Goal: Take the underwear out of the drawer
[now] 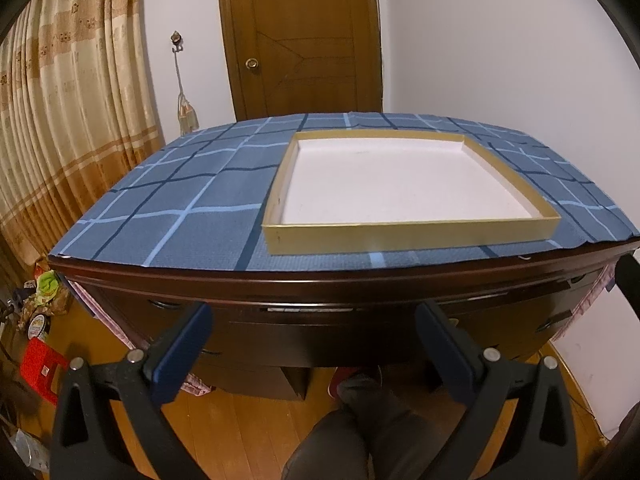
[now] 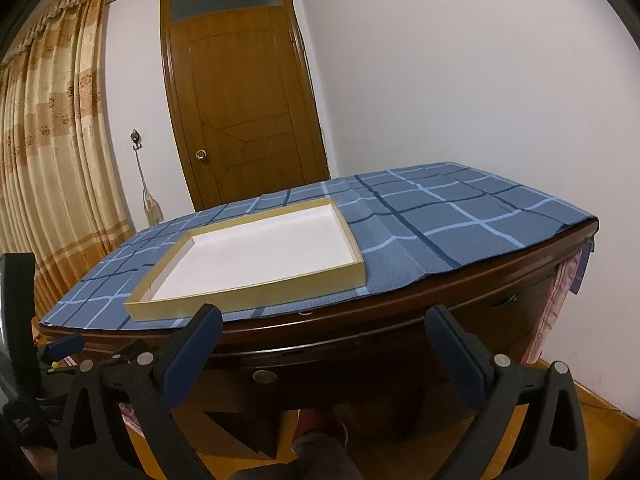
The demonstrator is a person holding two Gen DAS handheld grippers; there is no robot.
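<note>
Both grippers, left gripper (image 1: 316, 340) and right gripper (image 2: 324, 344), gape wide, empty. Drawer (image 1: 320, 320) at 6 o'clock below tray (image 1: 408, 228) looks shut; underwear unseen. Task unstarted, all steps remain.

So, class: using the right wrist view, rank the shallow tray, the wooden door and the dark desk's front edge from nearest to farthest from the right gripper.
1. Desk's front edge: just beyond the open right gripper.
2. Shallow tray: on the blue checked cloth, left of centre.
3. Wooden door: far wall, behind the desk.
</note>
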